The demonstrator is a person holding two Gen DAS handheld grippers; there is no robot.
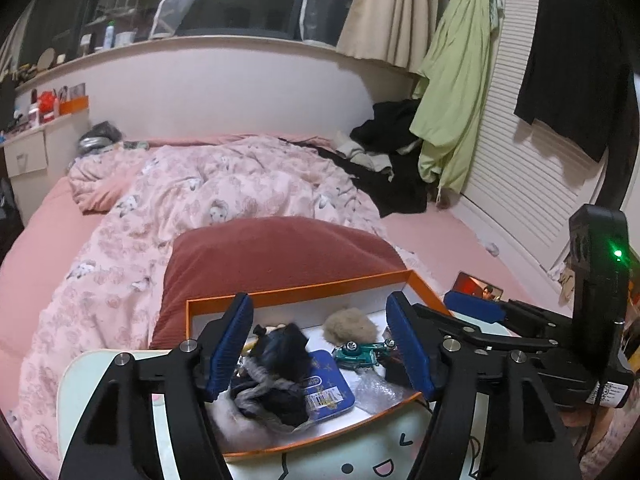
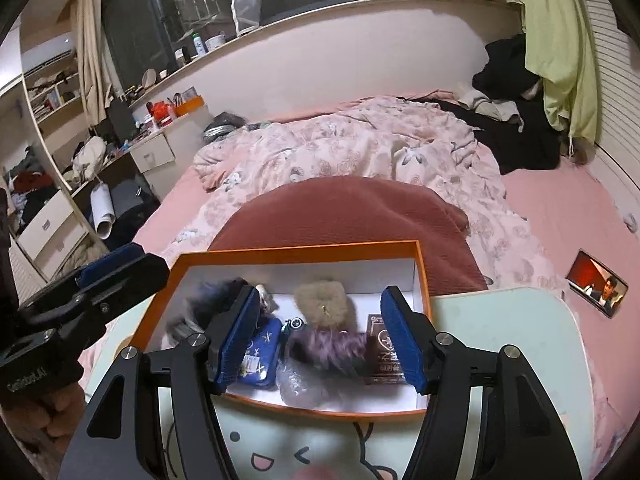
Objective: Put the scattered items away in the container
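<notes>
An orange box (image 1: 320, 291) (image 2: 296, 249) with a white inside sits on a pale green lap table (image 1: 360, 460) (image 2: 500, 320) on the bed. In it lie a blue tin (image 1: 326, 384) (image 2: 260, 352), a teal toy car (image 1: 360, 354), a beige fur pompom (image 1: 350, 326) (image 2: 324, 300), dark fluffy items (image 1: 280, 360) (image 2: 328, 350), a maroon pack (image 2: 380, 352) and a clear plastic bag (image 1: 376, 392) (image 2: 300, 384). My left gripper (image 1: 320, 348) is open and empty above the box. My right gripper (image 2: 318, 336) is open and empty above the box too.
A dark red pillow (image 1: 280, 248) (image 2: 352, 208) lies behind the box, with a pink floral duvet (image 1: 208, 184) beyond. A phone with a lit screen (image 2: 598, 284) (image 1: 478, 286) lies on the pink sheet to the right. Clothes are piled far right.
</notes>
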